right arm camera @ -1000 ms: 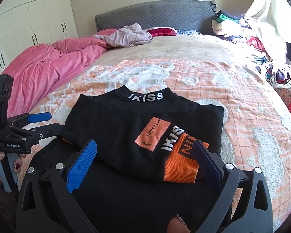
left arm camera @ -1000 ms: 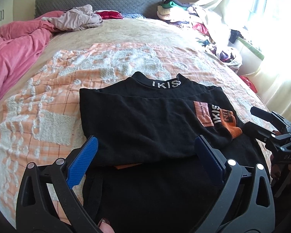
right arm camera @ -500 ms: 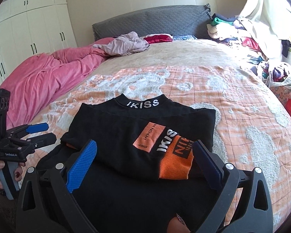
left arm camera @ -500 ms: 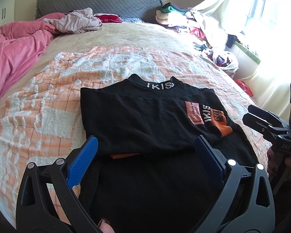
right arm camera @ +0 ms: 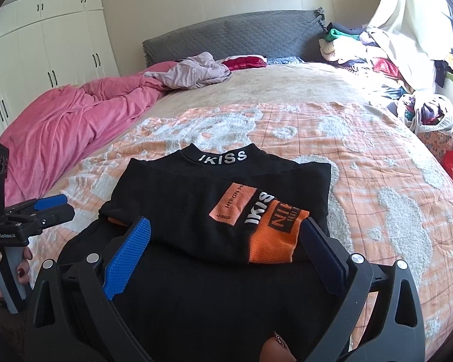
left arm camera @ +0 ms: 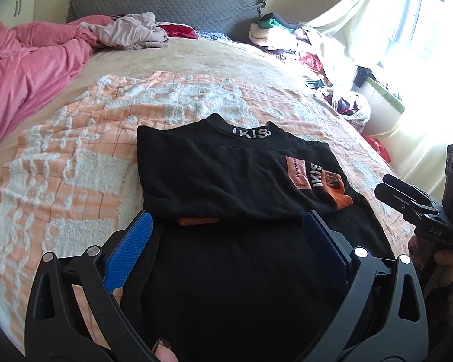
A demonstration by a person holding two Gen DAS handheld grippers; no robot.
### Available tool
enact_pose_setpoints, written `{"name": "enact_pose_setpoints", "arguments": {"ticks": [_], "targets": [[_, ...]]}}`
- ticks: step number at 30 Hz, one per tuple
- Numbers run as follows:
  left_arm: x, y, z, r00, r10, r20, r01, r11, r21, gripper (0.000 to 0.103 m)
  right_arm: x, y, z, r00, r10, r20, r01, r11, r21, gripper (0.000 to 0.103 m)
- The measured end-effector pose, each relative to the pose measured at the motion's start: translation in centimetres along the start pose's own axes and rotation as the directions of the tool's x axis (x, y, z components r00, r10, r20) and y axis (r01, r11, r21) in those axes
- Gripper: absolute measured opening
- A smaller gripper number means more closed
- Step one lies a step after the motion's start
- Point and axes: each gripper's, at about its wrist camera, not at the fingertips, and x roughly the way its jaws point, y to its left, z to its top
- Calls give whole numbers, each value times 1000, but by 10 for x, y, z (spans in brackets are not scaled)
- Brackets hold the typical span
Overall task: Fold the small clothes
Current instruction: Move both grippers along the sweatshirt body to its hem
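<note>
A black top [left arm camera: 226,175] with an "IKISS" collar and orange cuffs lies on the orange-and-white blanket [left arm camera: 75,175], sleeves folded in across the chest; it also shows in the right wrist view [right arm camera: 214,211]. Its lower body hangs toward me over the bed's near edge. My left gripper [left arm camera: 226,226] is open and empty above the lower half, near the left side. My right gripper [right arm camera: 226,235] is open and empty above the lower half, near the right side. Each gripper shows at the edge of the other's view: the right one [left arm camera: 407,199], the left one [right arm camera: 54,208].
A pink duvet [right arm camera: 60,126] lies along the left of the bed. Loose clothes [right arm camera: 193,71] lie by the grey headboard [right arm camera: 232,33]. A clothes pile [right arm camera: 362,48] and a basket [right arm camera: 428,114] stand at the right. White wardrobes [right arm camera: 45,51] line the left wall.
Both grippers have drawn back and up a little from the top, still open. The top has not moved.
</note>
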Motion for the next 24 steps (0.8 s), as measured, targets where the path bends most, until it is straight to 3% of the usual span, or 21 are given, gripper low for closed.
{"name": "enact_pose_setpoints", "arguments": {"ticks": [13, 24], "targets": [[-24, 8, -33, 1000, 23, -10, -23, 999, -49, 93, -33, -8, -17, 1000, -10, 17, 9, 999, 43, 98], [-34, 22, -57, 996, 77, -50, -80, 995, -65, 93, -49, -14, -51, 996, -60, -64, 62, 998, 28, 98]]}}
